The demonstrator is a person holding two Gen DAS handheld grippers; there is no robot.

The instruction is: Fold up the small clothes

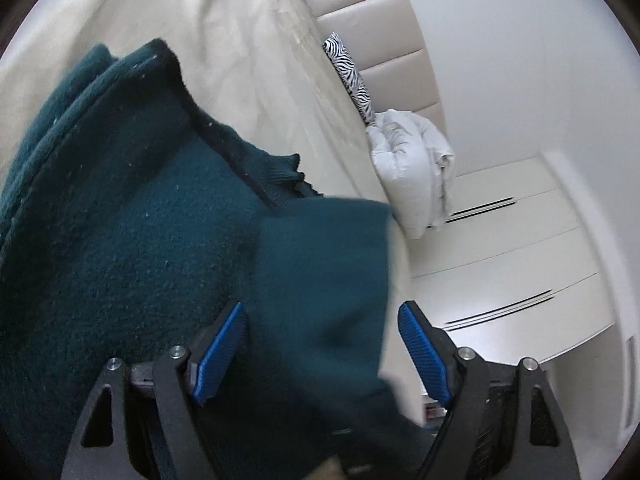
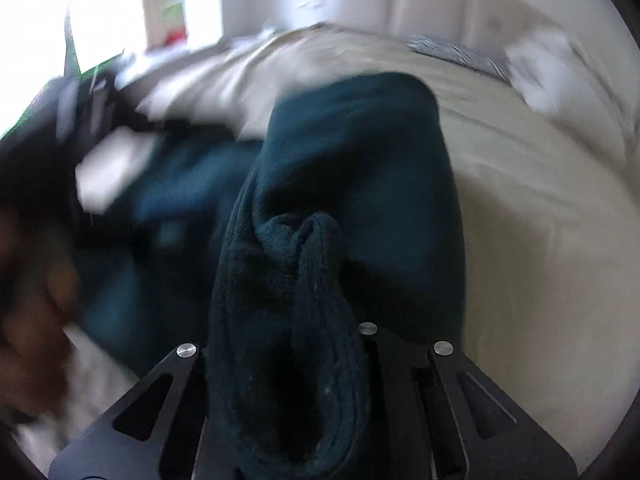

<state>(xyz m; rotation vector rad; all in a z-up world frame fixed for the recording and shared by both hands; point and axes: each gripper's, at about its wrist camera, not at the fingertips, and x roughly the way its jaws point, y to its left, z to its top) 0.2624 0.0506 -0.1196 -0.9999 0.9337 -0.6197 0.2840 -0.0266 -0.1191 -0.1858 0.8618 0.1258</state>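
A dark teal knitted sweater [image 1: 132, 240] lies on the cream bed sheet [image 1: 224, 60]. In the left wrist view my left gripper [image 1: 322, 320] is open, its blue pads [image 1: 218, 354] wide apart, and a blurred fold of the sweater hangs between them without being pinched. In the right wrist view my right gripper [image 2: 308, 320] is shut on the sweater [image 2: 352, 168]; bunched ribbed fabric covers the fingertips and drapes forward over the bed. The right view is motion-blurred.
A zebra-print pillow [image 1: 348, 74] and a white folded duvet [image 1: 412, 168] lie by the padded headboard [image 1: 392, 40]. White wardrobe doors [image 1: 520, 248] stand beyond. A bright window [image 2: 100, 12] and a blurred hand [image 2: 36, 312] are at the left of the right view.
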